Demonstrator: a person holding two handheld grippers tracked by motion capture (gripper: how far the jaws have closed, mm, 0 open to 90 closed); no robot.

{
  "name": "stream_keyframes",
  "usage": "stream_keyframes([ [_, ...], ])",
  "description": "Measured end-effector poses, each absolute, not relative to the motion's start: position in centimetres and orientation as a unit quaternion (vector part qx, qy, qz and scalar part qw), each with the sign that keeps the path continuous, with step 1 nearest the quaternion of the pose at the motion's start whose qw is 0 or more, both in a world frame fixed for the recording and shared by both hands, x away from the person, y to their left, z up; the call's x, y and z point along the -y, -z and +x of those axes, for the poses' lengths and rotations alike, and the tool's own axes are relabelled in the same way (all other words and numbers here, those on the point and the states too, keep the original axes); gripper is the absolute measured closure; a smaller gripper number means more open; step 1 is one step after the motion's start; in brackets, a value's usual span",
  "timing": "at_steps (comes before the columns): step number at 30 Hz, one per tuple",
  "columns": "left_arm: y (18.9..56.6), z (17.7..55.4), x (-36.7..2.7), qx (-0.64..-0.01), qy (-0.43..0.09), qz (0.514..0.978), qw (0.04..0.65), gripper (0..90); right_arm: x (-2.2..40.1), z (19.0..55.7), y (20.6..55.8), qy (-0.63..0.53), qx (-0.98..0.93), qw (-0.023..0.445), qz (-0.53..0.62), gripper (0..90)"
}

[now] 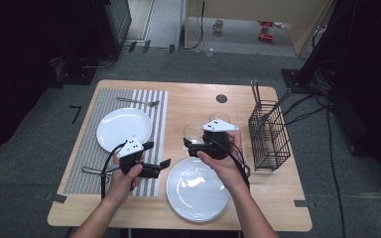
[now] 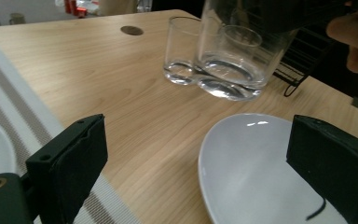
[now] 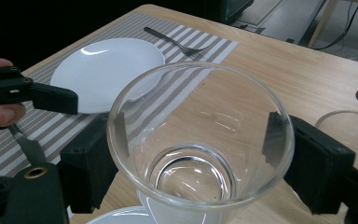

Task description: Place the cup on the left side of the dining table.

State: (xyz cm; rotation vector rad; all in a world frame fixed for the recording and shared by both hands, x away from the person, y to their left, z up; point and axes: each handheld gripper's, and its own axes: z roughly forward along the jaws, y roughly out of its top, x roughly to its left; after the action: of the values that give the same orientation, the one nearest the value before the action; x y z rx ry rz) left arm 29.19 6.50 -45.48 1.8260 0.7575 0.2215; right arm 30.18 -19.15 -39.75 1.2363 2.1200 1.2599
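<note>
A: Where is the glass [image 3: 200, 154]?
B: At the centre of the right gripper view, clamped between the jaws of the right tool [image 1: 194, 144], one pad on each side of its wall. In the high view it sits at mid-frame, above the near plate [image 1: 197, 189].
A: And the left tool [image 1: 158, 157]?
B: Its jaws stand wide apart with nothing between them. It hovers at lower left of centre over the striped placemat [image 1: 79, 163], just beside the far plate [image 1: 124, 128].
A: Anything else on the surface [image 1: 188, 101]?
B: A second glass [image 2: 182, 51] stands just beside the held one, a fork [image 1: 139, 102] lies at the mat's top, and a wire basket [image 1: 269, 136] stands at the right.
</note>
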Motion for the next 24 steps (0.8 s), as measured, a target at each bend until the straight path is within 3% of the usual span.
stream_keyframes([
  [24,44.9,30.0,-1.8,-0.251,-0.096,0.772,0.576,7.7,17.2,29.2,39.3,-0.47,-0.77,0.162,0.399,18.5],
])
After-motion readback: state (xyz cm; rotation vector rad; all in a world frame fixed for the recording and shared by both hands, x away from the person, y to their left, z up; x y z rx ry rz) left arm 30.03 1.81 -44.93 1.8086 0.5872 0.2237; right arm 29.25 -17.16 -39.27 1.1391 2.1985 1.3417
